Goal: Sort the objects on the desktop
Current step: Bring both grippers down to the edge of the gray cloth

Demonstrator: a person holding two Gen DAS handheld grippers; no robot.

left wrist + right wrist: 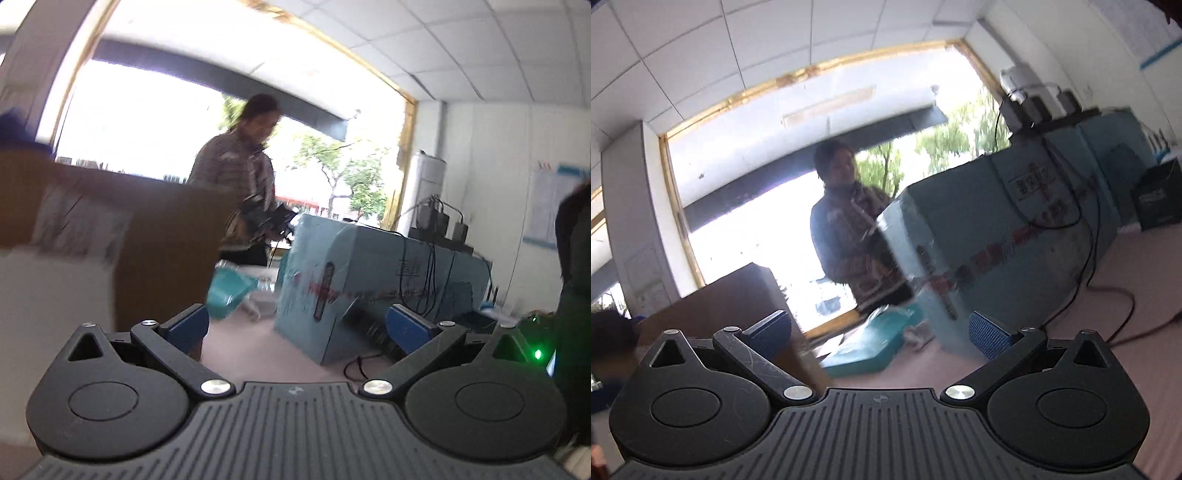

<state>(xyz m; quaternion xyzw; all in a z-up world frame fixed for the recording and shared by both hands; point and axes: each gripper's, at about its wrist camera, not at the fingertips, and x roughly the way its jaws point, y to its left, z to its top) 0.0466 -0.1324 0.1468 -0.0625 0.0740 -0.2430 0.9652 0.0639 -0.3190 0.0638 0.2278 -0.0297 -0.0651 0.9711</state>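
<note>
Currently we hold left gripper (pixel 297 325) wide, empty | right gripper (pixel 881 332) wide, empty | both face blue box (pixel 369 273), brown carton (pixel 122 243) left.

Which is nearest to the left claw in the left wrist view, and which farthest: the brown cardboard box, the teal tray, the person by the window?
From the left claw, which is open and holds nothing:
1. Brown cardboard box, close on the left.
2. Teal tray, ahead on the table, between the two boxes.
3. Person, behind the table, before the window.
</note>
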